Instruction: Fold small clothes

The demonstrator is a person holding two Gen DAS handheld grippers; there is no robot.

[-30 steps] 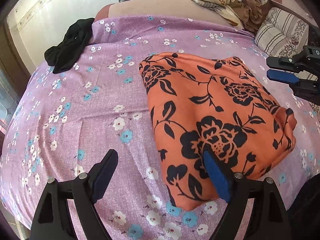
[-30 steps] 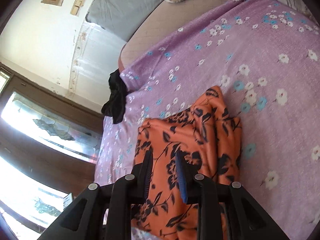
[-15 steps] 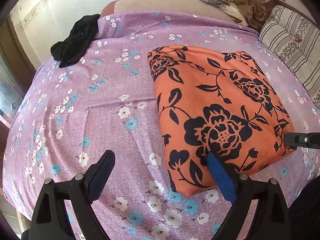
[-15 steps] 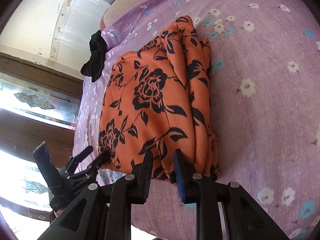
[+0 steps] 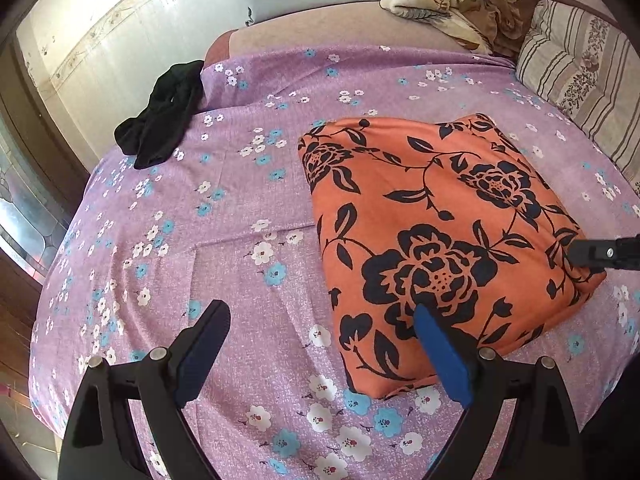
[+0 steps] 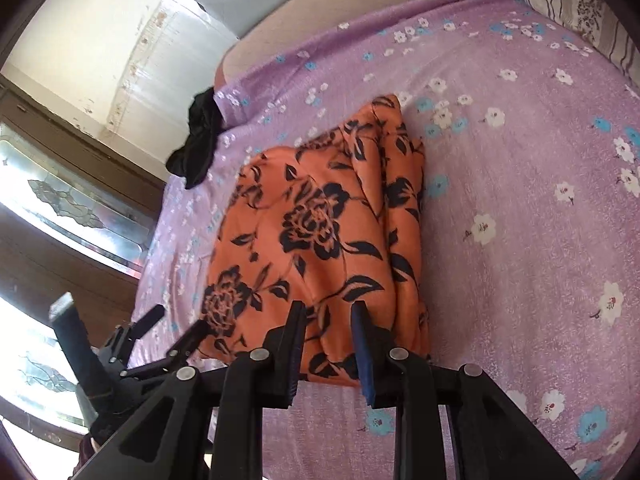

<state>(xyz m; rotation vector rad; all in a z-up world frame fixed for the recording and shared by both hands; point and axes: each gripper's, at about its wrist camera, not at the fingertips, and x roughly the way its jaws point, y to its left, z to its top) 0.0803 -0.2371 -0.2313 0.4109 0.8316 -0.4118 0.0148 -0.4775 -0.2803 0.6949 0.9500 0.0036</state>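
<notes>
Now the folded orange cloth (image 5: 436, 236) lies on the purple bedsheet (image 5: 224, 240), ahead and right of the left gripper (image 5: 320, 344), whose jaws have just spread wide with nothing between them. Nearer is the right gripper (image 6: 326, 344), narrowly parted over the cloth's near edge; whether it pinches, I cannot tell.

Left wrist view: looks steeply down along its 2 fingers from the near edge of the bed, close above the purple floral sheet (image 5: 248, 264). Right wrist view: looks down along its own fingers from the right side, rolled, with the window at left. Both views share the folded orange garment (image 5: 432, 236) (image 6: 320, 240), the black cloth (image 5: 164, 116) (image 6: 200, 136) and the striped pillow (image 5: 580, 80) (image 6: 584, 4).
</notes>
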